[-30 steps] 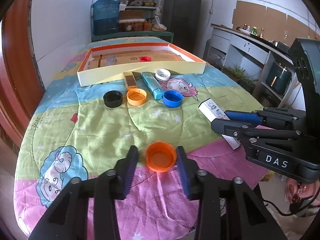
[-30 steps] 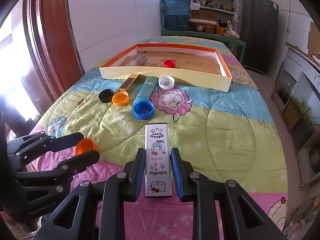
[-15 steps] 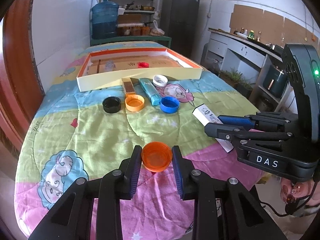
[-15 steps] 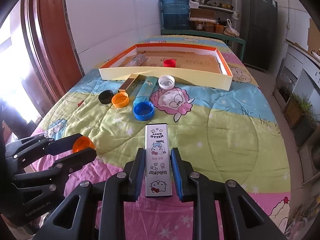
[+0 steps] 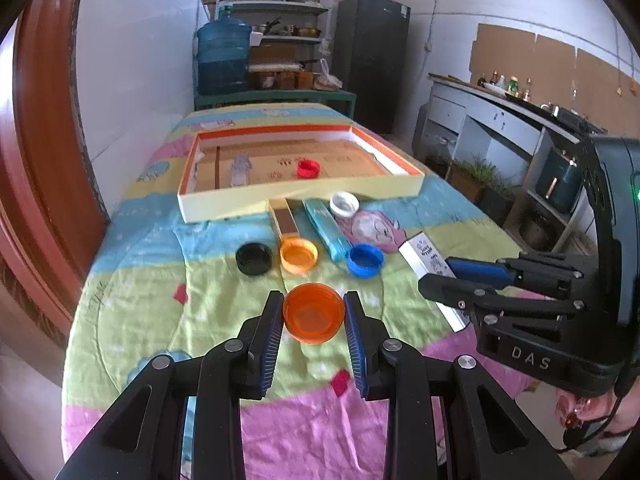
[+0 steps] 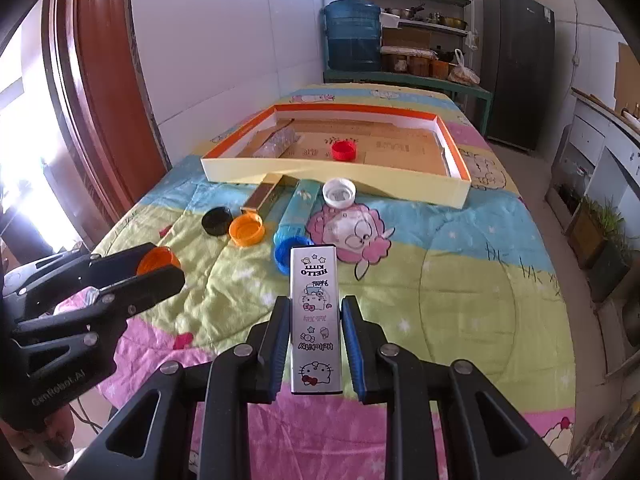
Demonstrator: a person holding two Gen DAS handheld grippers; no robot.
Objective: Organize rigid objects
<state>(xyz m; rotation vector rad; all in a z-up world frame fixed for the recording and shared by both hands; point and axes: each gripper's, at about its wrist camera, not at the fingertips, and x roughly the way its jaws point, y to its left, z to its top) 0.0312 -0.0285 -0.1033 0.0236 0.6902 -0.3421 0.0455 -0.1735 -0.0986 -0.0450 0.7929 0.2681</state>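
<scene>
My left gripper (image 5: 314,300) is shut on an orange bottle cap (image 5: 314,314) and holds it above the quilt; the same cap (image 6: 156,260) shows between that gripper's fingers at the left of the right wrist view. My right gripper (image 6: 316,300) is shut on a long white Hello Kitty box (image 6: 315,320), whose far end covers part of a blue cap (image 6: 286,254). A shallow tray with an orange rim (image 5: 224,208) lies farther back and holds a red cap (image 5: 308,168) and a clear packet (image 5: 240,168).
On the quilt in front of the tray lie a black cap (image 5: 254,258), a second orange cap (image 5: 299,255), a white cap (image 5: 344,204), a teal box (image 5: 326,228) and a brown box (image 5: 285,220). A wooden door frame stands left, cabinets right.
The left jaws closed onto the orange cap, then rose with it off the quilt. The right gripper keeps its hold on the Hello Kitty box.
</scene>
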